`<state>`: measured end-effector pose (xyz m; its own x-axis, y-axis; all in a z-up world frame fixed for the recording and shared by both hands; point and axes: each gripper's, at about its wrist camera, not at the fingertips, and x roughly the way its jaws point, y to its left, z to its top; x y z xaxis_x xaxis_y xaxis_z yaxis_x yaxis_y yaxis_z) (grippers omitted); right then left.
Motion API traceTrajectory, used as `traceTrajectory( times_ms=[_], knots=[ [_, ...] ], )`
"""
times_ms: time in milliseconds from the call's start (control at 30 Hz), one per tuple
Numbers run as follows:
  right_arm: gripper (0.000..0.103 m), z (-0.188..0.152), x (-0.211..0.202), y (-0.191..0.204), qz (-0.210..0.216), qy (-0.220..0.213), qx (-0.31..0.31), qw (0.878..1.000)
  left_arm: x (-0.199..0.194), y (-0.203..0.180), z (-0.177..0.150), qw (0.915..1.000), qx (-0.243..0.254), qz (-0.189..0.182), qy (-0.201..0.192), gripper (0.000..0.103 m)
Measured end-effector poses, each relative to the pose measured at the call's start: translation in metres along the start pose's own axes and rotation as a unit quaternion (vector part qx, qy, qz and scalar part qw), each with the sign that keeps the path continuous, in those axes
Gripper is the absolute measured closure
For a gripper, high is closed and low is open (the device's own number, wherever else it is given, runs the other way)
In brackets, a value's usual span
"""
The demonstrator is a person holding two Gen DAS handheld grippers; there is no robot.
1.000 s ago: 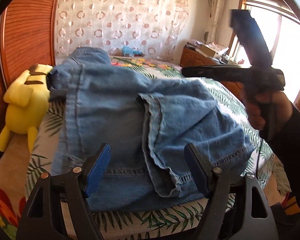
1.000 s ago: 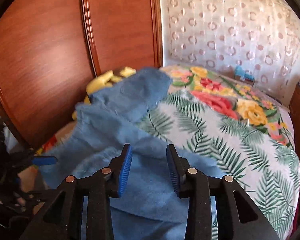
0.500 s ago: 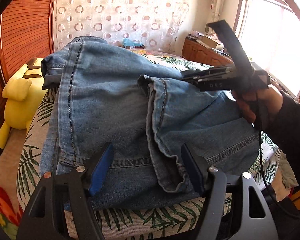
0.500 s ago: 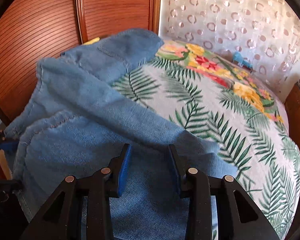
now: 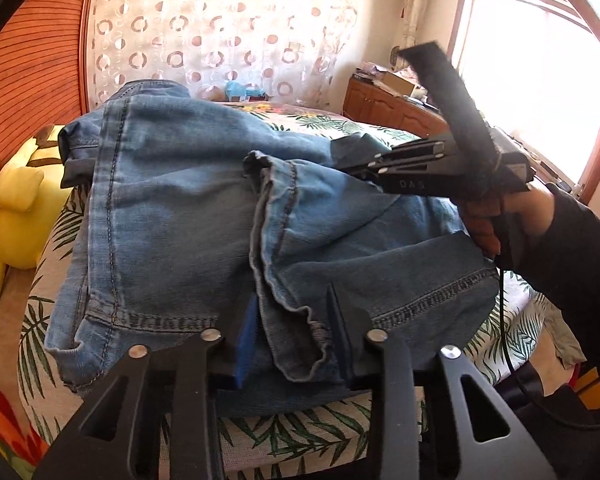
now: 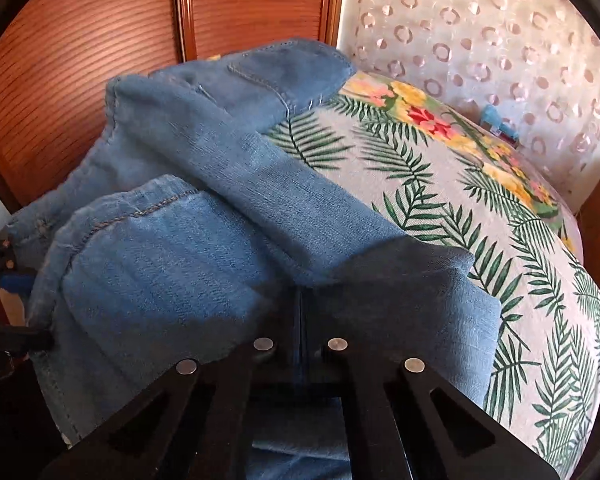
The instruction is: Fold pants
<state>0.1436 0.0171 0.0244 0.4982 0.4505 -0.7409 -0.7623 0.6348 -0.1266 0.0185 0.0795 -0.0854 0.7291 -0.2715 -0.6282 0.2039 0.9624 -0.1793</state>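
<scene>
Jeans (image 5: pixel 188 216) lie bunched on the leaf-print bed (image 6: pixel 452 184). Right gripper (image 6: pixel 300 300) has just closed tight, pinching a denim fold — left gripper (image 5: pixel 292 336) has been closing around a bunched hem, its pads touching the cloth.

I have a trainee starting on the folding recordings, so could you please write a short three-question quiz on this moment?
1. True or false: the jeans lie on a leaf-print bedspread.
2. What soft toy sits beside the bed in the left wrist view? A) a yellow plush B) a brown bear C) a white rabbit
3. What has the right gripper closed on?

Key:
1. True.
2. A, the yellow plush.
3. A fold of the jeans' denim; its jaws have just been closing and now pinch the cloth. The left gripper straddles the hem edge, also closing.
</scene>
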Motion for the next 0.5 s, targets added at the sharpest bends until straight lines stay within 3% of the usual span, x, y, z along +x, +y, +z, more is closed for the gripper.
traceTrajectory(
  times_ms=[233, 400, 500],
  knots=[
    [0.103, 0.002, -0.057, 0.015, -0.003, -0.087, 0.008, 0.996, 0.005, 0.004, 0.002, 0.9999, -0.003, 0.006, 0.009, 0.072],
    [0.103, 0.012, -0.066, 0.025, 0.022, -0.101, 0.002, 0.995, 0.01, 0.004, 0.0, 0.9998, -0.002, 0.008, 0.02, 0.072],
    [0.1, 0.024, -0.044, 0.023, 0.024, -0.088, -0.004, 0.996, 0.01, 0.006, -0.003, 0.9998, -0.006, 0.003, 0.021, 0.072]
  ],
)
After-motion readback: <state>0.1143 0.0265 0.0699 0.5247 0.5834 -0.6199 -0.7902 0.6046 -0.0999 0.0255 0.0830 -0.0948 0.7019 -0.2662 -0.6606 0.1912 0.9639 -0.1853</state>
